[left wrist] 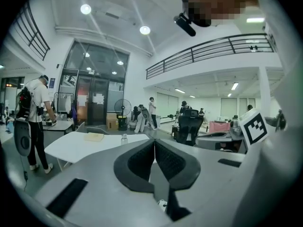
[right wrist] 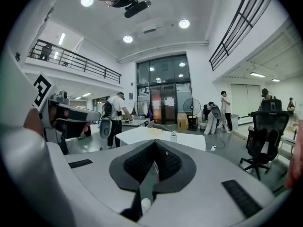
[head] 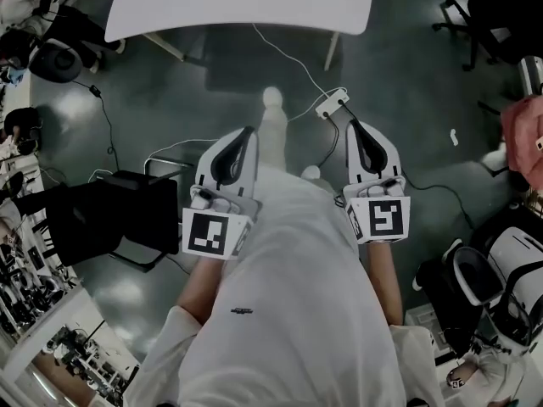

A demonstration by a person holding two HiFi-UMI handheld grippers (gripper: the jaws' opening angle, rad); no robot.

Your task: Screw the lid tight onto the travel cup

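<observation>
You hold both claws close to your tummy, side by side, and they point away from you. Your left claw (head: 248, 131) (left wrist: 154, 144) is shut tight. Its two dark pads touch and nothing is between them. Your right claw (head: 350, 125) (right wrist: 155, 145) is shut tight too, and it holds nothing.

The travel cup (left wrist: 124, 139) (right wrist: 173, 136) is far from both claws. It stands up on the white table (head: 246, 7) (left wrist: 66, 148) (right wrist: 191, 141) across the floor (head: 407, 75), near the table's front edge. It looks too small to tell if its lid is on. A flat yellow thing (left wrist: 94, 136) lies on the table just left of the cup. A white plug strip (head: 332, 103) lies on the floor between you and the table.
</observation>
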